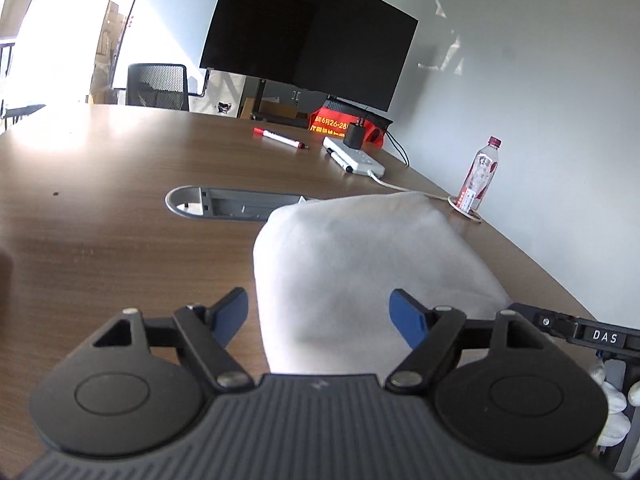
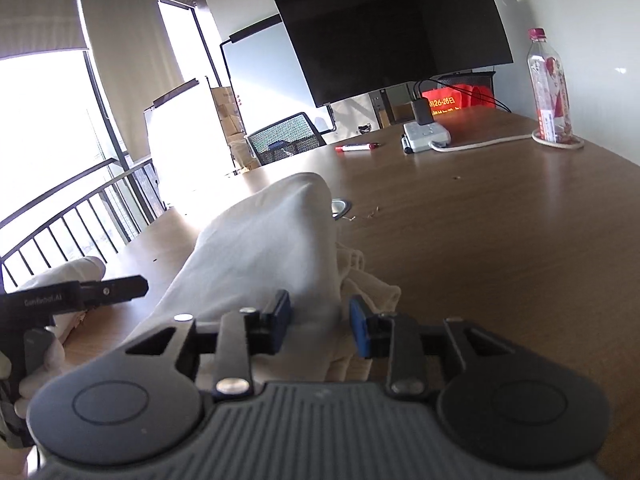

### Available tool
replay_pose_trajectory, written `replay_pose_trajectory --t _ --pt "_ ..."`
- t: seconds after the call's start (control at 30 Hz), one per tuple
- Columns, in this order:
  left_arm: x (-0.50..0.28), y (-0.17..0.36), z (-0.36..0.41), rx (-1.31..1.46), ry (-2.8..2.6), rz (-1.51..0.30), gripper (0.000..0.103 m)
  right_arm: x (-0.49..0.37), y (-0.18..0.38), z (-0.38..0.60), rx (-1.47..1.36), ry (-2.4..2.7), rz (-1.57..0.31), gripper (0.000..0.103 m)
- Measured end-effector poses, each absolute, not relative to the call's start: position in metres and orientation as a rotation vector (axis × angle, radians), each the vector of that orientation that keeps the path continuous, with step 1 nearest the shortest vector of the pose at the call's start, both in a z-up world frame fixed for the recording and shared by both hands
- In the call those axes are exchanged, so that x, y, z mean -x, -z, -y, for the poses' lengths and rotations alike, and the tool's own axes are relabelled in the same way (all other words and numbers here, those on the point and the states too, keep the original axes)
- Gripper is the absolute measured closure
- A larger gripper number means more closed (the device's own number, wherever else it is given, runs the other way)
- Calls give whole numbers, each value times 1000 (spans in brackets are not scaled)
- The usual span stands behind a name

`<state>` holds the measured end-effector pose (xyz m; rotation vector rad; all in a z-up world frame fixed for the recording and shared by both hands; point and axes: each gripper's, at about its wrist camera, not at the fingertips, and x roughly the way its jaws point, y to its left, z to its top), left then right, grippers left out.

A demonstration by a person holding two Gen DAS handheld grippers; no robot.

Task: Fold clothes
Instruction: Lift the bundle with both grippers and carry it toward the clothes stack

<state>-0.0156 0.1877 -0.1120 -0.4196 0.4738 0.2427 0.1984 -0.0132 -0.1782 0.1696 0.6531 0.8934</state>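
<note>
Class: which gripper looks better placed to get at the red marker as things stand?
Probably the left gripper: bare tabletop lies beside the white garment toward the red marker. Neither is close; the garment lies before both.

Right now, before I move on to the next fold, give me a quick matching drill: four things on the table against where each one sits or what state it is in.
Things:
1. white garment
2. water bottle
3. red marker
4. black charger

Places or states:
A. plugged into the white power strip
B. standing upright inside a loop of white cable
C. lying flat on bare wood beyond the grey cable tray
D. folded in a mound in front of the left claw

Pairs: 1-D, 2-B, 3-C, 4-A
</note>
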Motion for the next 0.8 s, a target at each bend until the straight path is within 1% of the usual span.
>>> replay_pose_trajectory --t 0.03,0.07,0.13,0.23,0.3,0.37,0.5,0.53,0.57,0.6,0.67,0.7,0.77,0.8 --pt "16 117 -194 480 -224 -486 24 -205 181 20 -224 -898 -691 37" --pt "15 121 -201 535 -203 -499 23 -212 183 26 -277 -903 -729 35" --pt "12 128 -212 636 -163 -528 22 -226 193 35 -376 -910 -817 27" --pt "4 137 -222 728 -139 -569 22 -240 210 47 -495 -933 -947 21" --pt "2 144 -228 794 -118 -594 30 -248 219 48 -552 -957 -1020 15" --pt "-2 146 -232 841 -101 -614 36 -254 222 48 -584 -992 -1059 12" --pt "-8 150 -238 916 -78 -630 41 -260 218 35 -521 -1013 -1100 11" --pt "-9 152 -239 938 -74 -635 43 -261 217 31 -504 -1011 -1103 9" --pt "-9 153 -241 951 -73 -638 49 -262 215 28 -492 -1007 -1102 7" --pt "-7 154 -242 958 -73 -640 56 -263 213 26 -480 -1003 -1100 8" --pt "-3 155 -244 981 -67 -641 63 -264 210 24 -457 -991 -1097 20" --pt "0 155 -245 999 -58 -639 67 -264 209 24 -452 -987 -1096 24" --pt "5 154 -246 1036 -35 -638 69 -264 206 29 -473 -1007 -1099 40" --pt "6 154 -245 1036 -33 -636 70 -263 203 31 -470 -1013 -1093 42"
